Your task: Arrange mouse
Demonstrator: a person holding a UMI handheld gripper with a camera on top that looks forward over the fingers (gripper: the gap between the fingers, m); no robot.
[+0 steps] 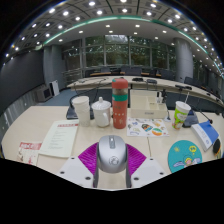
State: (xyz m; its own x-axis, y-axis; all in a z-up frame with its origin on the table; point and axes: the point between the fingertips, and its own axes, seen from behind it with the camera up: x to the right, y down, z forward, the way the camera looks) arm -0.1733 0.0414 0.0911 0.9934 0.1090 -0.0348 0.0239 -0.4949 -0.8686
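Observation:
A grey computer mouse (111,153) with a round logo on its back sits between my two fingers, its nose pointing away from me. The magenta pads (90,158) press against its left and right sides. My gripper (111,160) is shut on the mouse and holds it over the near part of a pale table (150,145). I cannot tell whether the mouse touches the table.
Beyond the mouse stand a white cup (81,107), a white lidded pot (101,112), a tall red and green container (120,103) and a green cup (181,114). Papers (58,140) lie left. A round blue mat (184,155) lies right. A sticker sheet (148,127) lies ahead.

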